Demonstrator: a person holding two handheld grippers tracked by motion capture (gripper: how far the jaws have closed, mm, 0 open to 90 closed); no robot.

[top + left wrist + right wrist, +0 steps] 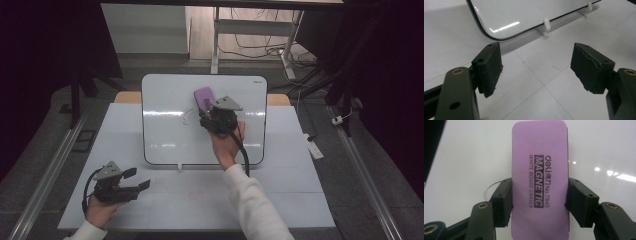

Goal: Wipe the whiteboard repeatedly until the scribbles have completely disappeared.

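High view | right gripper (206, 111) clamped on purple rectangular whiteboard eraser (204, 96) over glossy white whiteboard (165, 135) | left gripper (137, 179) jaws apart, empty, over white table (200, 200)

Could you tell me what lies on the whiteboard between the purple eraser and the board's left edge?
In the high view, a thin dark squiggle lies on the whiteboard, left of the purple eraser; the rest is bare.

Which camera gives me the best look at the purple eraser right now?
The right gripper view: the eraser sits large between the right gripper pads, printed label readable. The high view shows it small on the whiteboard.
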